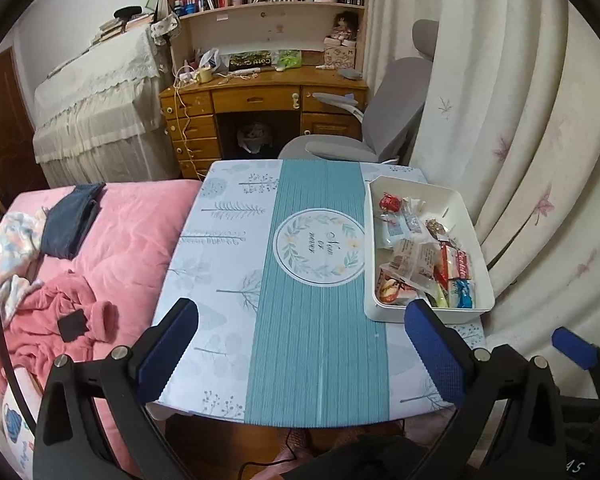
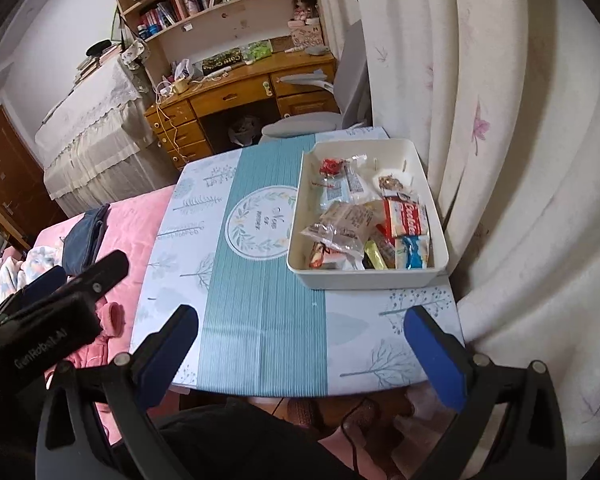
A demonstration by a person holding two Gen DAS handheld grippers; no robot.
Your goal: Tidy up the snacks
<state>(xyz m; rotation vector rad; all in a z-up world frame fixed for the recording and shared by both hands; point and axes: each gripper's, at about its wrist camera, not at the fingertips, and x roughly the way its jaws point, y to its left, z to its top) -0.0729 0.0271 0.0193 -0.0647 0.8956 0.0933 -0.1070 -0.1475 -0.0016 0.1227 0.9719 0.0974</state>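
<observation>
A white tray (image 1: 485, 258) stands on the right side of a small table (image 1: 300, 340) with a blue-green cloth. It holds several wrapped snacks (image 1: 420, 258): red, blue, yellow and clear packets. It also shows in the right wrist view (image 2: 440, 236), with the snacks (image 2: 364, 220) piled inside. My left gripper (image 1: 300, 312) is open and empty above the table's near edge, left of the tray. My right gripper (image 2: 300, 320) is open and empty above the near edge, short of the tray. The left gripper shows in the right wrist view (image 2: 72, 280) at the left.
A pink bed (image 1: 112, 240) with clothes adjoins the table's left side. A curtain (image 1: 520, 140) hangs close on the right. A wooden desk (image 1: 260, 100) with shelves and a grey chair (image 1: 380, 120) stand beyond the table.
</observation>
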